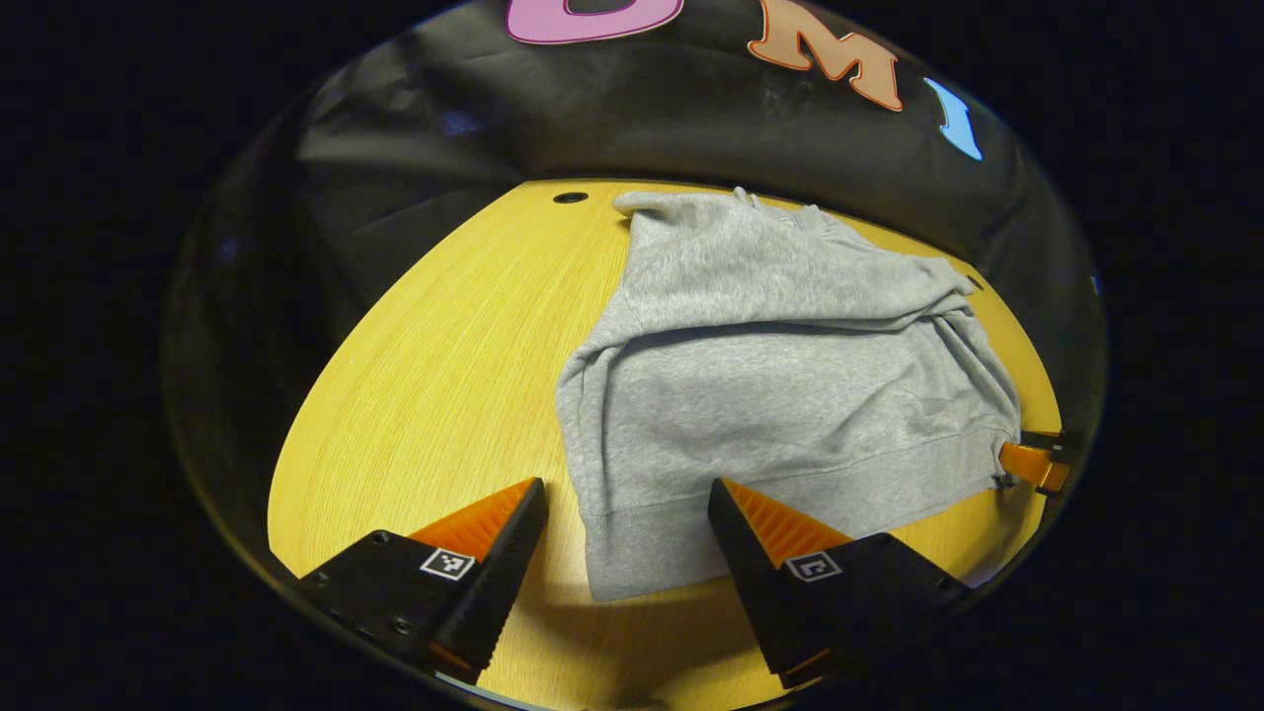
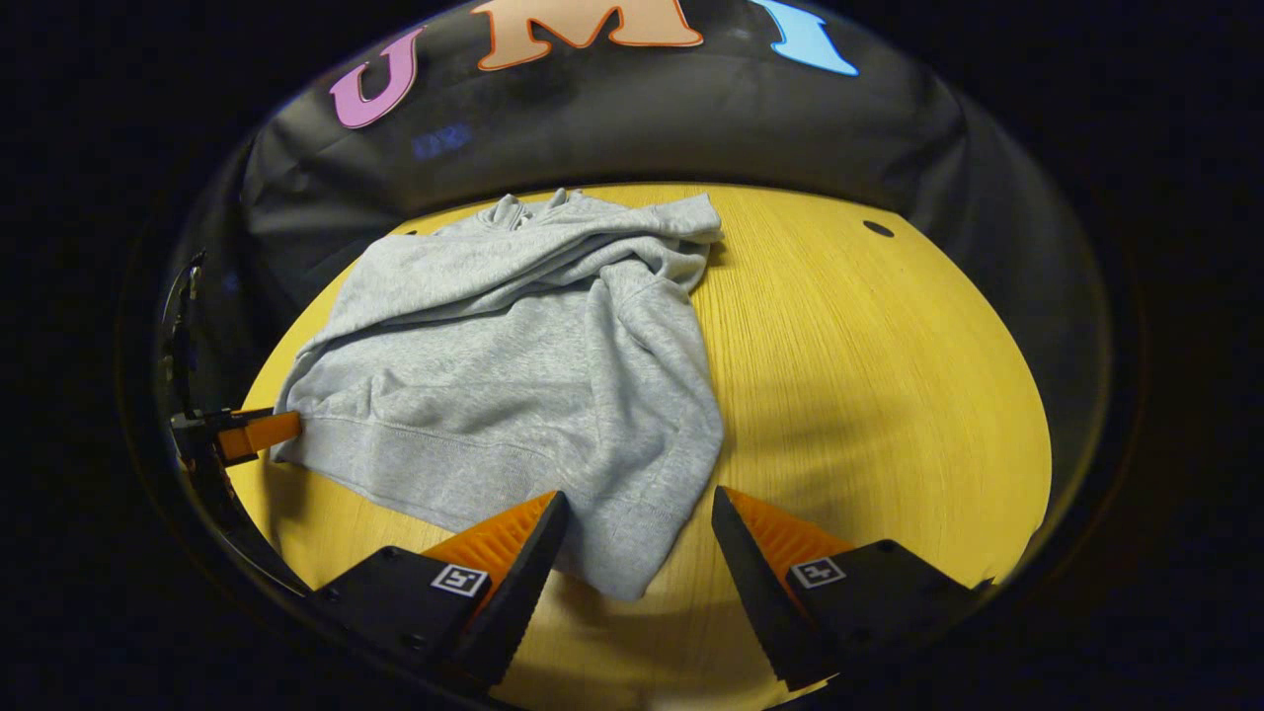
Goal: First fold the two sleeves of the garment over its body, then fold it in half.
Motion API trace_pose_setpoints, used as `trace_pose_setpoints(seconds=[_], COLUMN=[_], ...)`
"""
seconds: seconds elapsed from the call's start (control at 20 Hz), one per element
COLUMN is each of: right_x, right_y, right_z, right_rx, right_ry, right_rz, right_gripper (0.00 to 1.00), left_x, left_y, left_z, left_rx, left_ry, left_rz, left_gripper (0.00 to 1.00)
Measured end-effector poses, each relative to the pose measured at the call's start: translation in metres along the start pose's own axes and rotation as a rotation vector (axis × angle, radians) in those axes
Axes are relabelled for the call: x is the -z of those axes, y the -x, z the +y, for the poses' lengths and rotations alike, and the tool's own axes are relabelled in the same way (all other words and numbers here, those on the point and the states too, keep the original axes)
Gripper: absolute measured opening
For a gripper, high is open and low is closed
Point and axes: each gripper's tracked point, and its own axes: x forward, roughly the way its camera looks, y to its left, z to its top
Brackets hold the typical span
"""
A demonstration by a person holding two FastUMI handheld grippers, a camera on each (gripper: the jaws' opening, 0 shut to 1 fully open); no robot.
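Both sleeves look folded across the grey garment (image 1: 780, 395) on the yellow worktop (image 1: 444, 375) — so the fold in half is up next, by my read. The left tool (image 1: 627, 509) hangs released over the hem's near corner; the right tool (image 2: 637, 518) gapes wide, straddling the opposite hem corner. Next move: each must pinch its corner — then carry the hem towards the collar.

No readable words, brands or numbers appeared. Small square black-and-white coded markers sat on the left gripper (image 1: 626, 489), low in the left gripper view, and on the right gripper (image 2: 639, 501), low in the right gripper view.
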Motion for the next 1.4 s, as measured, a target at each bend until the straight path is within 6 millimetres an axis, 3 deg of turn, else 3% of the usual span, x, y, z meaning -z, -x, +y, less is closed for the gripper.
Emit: trace_pose_setpoints(seconds=[0.05, 0.1, 0.15, 0.2, 0.25, 0.3, 0.35, 0.4, 0.45, 0.5, 0.55, 0.6, 0.65, 0.75, 0.8, 1.4], right_x=[0.0, 0.0, -0.001, 0.001, -0.001, -0.001, -0.001, 0.0, 0.0, -0.002, -0.002, -0.003, -0.001, -0.001, -0.002, -0.026], right_y=[-0.002, -0.002, -0.003, -0.002, -0.003, -0.004, -0.005, -0.004, -0.008, -0.007, -0.005, -0.003, -0.002, 0.001, 0.002, 0.022], right_z=[0.004, 0.009, 0.01, 0.013, 0.014, 0.015, 0.019, 0.02, 0.02, 0.019, 0.018, 0.017, 0.02, 0.019, 0.019, 0.018], right_rx=[-0.011, -0.022, -0.025, -0.037, -0.044, -0.058, -0.083, -0.092, -0.104, -0.114, -0.121, -0.12, -0.129, -0.135, -0.141, -0.213], right_ry=[0.012, 0.018, 0.017, 0.01, 0.0, -0.021, -0.046, -0.078, -0.111, -0.134, -0.134, -0.136, -0.134, -0.13, -0.128, -0.136], right_rz=[-0.004, 0.002, 0.005, 0.02, 0.027, 0.044, 0.058, 0.088, 0.101, 0.109, 0.111, 0.104, 0.116, 0.12, 0.122, 0.181], right_gripper=[0.96, 0.91, 0.72, 0.8, 0.61, 0.51, 0.34, 0.29, 0.17, 0.16, 0.16, 0.15, 0.07, 0.02, 0.07, 0.07], left_x=[-0.002, 0.0, -0.001, -0.002, -0.002, -0.002, -0.002, -0.002, -0.003, -0.002, -0.003, -0.003, -0.002, 0.001, 0.001, -0.007], left_y=[0.0, -0.001, 0.001, 0.0, 0.0, -0.001, -0.001, 0.0, 0.001, -0.001, -0.001, -0.001, 0.001, 0.004, 0.006, 0.015], left_z=[-0.001, -0.002, -0.003, -0.007, -0.011, -0.014, -0.017, -0.02, -0.024, -0.028, -0.029, -0.03, -0.03, -0.028, -0.027, -0.026], left_rx=[-0.004, -0.006, -0.005, 0.006, 0.012, 0.022, 0.031, 0.043, 0.062, 0.075, 0.082, 0.09, 0.095, 0.095, 0.098, 0.123], left_ry=[0.003, 0.003, -0.001, -0.009, -0.017, -0.026, -0.036, -0.043, -0.044, -0.038, -0.037, -0.04, -0.039, -0.024, -0.025, -0.02], left_rz=[-0.014, -0.009, -0.007, -0.007, -0.001, 0.0, 0.011, 0.02, 0.034, 0.045, 0.057, 0.066, 0.077, 0.097, 0.103, 0.19], left_gripper=[0.96, 0.96, 0.93, 0.92, 0.8, 0.74, 0.64, 0.58, 0.47, 0.39, 0.2, 0.16, 0.07, 0.0, 0.0, 0.0])
